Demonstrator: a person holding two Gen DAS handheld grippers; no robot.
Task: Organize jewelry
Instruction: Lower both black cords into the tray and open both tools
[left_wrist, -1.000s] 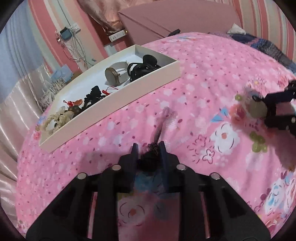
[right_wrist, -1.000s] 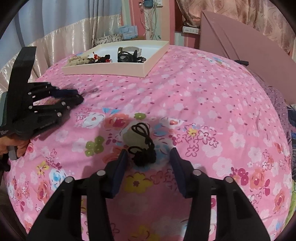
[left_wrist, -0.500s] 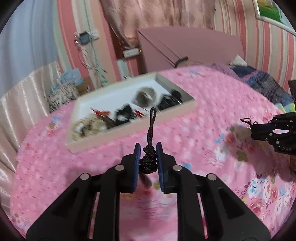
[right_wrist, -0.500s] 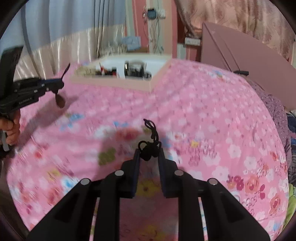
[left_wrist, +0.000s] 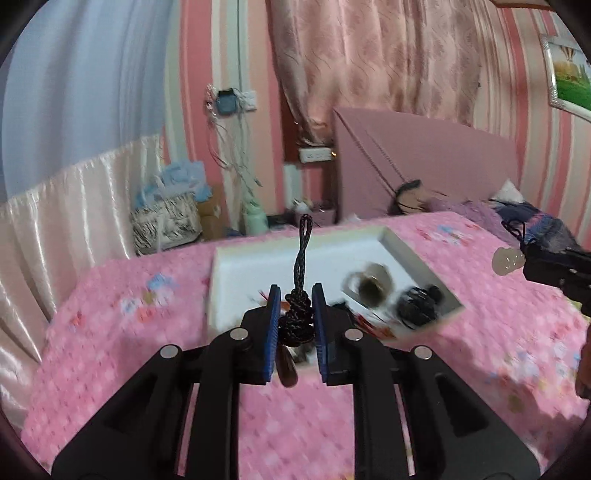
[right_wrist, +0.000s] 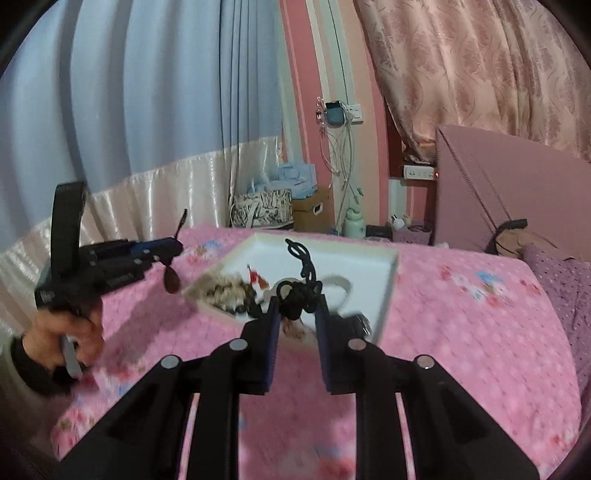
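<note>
My left gripper (left_wrist: 294, 306) is shut on the black cord knot (left_wrist: 295, 317) of a necklace; its dark brown pendant (left_wrist: 286, 369) hangs below, also seen in the right wrist view (right_wrist: 170, 280). My right gripper (right_wrist: 297, 306) is shut on the black cord (right_wrist: 299, 291) of another necklace; its pale pendant (left_wrist: 508, 261) hangs from it in the left wrist view. Both are held in the air in front of the white tray (left_wrist: 236, 266), which holds a bead bracelet (right_wrist: 221, 290), a watch (left_wrist: 371, 284) and black pieces (left_wrist: 417, 308).
The tray (right_wrist: 388, 291) lies on a bed with a pink flowered cover (left_wrist: 110, 332). A pink headboard (left_wrist: 424, 170) stands behind it on the right. Bags and boxes (left_wrist: 166, 218) stand by the curtain and striped wall beyond the bed.
Both grippers closed on their necklaces on the bedcover, lifted them and moved toward the tray. The views now tilt up and show the wall and curtains.
</note>
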